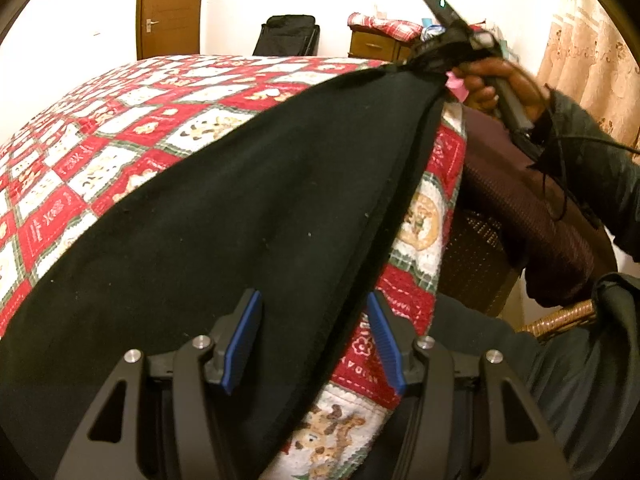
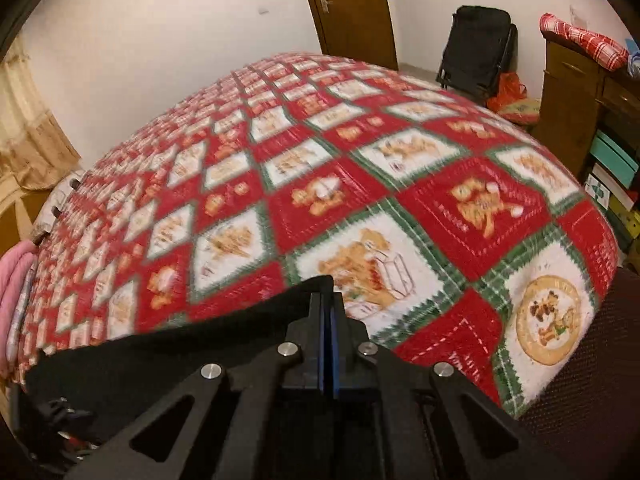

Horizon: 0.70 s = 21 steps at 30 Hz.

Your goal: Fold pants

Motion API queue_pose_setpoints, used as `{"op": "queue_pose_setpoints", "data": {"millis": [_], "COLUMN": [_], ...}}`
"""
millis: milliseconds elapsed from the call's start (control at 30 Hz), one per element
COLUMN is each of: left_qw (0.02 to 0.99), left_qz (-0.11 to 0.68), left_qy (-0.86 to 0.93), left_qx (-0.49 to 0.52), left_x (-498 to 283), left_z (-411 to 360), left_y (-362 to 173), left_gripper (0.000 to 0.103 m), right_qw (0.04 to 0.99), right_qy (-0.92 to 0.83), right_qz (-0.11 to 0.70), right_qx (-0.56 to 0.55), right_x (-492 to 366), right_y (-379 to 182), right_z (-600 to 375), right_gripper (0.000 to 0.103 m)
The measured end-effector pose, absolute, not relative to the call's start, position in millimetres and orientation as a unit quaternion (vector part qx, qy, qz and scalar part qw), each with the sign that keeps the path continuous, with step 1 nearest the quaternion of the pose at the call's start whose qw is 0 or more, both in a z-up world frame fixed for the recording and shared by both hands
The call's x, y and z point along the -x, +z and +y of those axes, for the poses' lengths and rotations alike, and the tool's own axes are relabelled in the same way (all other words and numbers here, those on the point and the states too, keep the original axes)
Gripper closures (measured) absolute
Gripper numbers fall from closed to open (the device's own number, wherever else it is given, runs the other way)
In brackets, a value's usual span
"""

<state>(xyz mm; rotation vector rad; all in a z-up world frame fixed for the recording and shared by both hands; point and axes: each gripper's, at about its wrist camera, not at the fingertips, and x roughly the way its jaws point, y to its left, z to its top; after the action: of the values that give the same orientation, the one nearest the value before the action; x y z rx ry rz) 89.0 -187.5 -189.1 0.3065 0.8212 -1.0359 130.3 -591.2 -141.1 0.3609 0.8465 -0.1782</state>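
Note:
The black pants (image 1: 224, 216) lie stretched across the red and white patchwork bedspread (image 1: 100, 152). My left gripper (image 1: 314, 300) is open, its blue pads either side of the pants' near edge, with cloth lying between the jaws. My right gripper (image 2: 329, 292) is shut on an end of the pants (image 2: 168, 356), which hang off to its left. The right gripper also shows in the left wrist view (image 1: 432, 62), holding the far end of the pants at the bed's right edge.
The bedspread (image 2: 360, 184) covers the whole bed. A brown wicker chair (image 1: 520, 232) stands by the bed's right side. A wooden dresser (image 2: 580, 92), a black bag (image 2: 476, 48) and a door (image 2: 348, 8) are at the far wall. Curtains (image 1: 592, 64) hang on the right.

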Motion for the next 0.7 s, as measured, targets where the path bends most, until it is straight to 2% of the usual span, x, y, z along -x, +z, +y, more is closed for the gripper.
{"op": "queue_pose_setpoints", "data": {"millis": [100, 167, 200, 233, 400, 467, 600, 700], "left_qw": [0.782, 0.784, 0.784, 0.784, 0.791, 0.793, 0.785, 0.782], "left_qz": [0.379, 0.377, 0.378, 0.378, 0.374, 0.371, 0.370, 0.362], "left_qy": [-0.476, -0.475, -0.474, -0.473, -0.466, -0.463, -0.480, -0.484], "left_qx": [-0.138, -0.136, -0.136, -0.136, -0.135, -0.136, -0.131, -0.153], "left_x": [-88, -88, -89, -90, -89, -87, -78, -69], "left_z": [-183, -181, -182, -182, -187, -188, -192, -200], "left_y": [-187, -187, -189, -190, -189, -190, -191, -195], "left_gripper": [0.046, 0.046, 0.046, 0.046, 0.046, 0.046, 0.046, 0.046], "right_qw": [0.890, 0.895, 0.899, 0.903, 0.904, 0.899, 0.901, 0.880], "right_qy": [-0.071, -0.078, -0.092, -0.101, -0.020, 0.019, 0.087, 0.122], "right_qz": [0.391, 0.388, 0.384, 0.374, 0.338, 0.369, 0.408, 0.436], "right_qx": [-0.223, -0.207, -0.192, -0.184, -0.259, -0.235, -0.117, -0.140], "right_x": [-123, -115, -108, -99, -55, -56, -66, -79], "right_y": [-139, -130, -123, -116, -92, -101, -128, -153], "right_z": [-602, -595, -591, -588, -558, -527, -451, -437], "right_gripper": [0.099, 0.084, 0.060, 0.051, 0.051, 0.051, 0.051, 0.051]}}
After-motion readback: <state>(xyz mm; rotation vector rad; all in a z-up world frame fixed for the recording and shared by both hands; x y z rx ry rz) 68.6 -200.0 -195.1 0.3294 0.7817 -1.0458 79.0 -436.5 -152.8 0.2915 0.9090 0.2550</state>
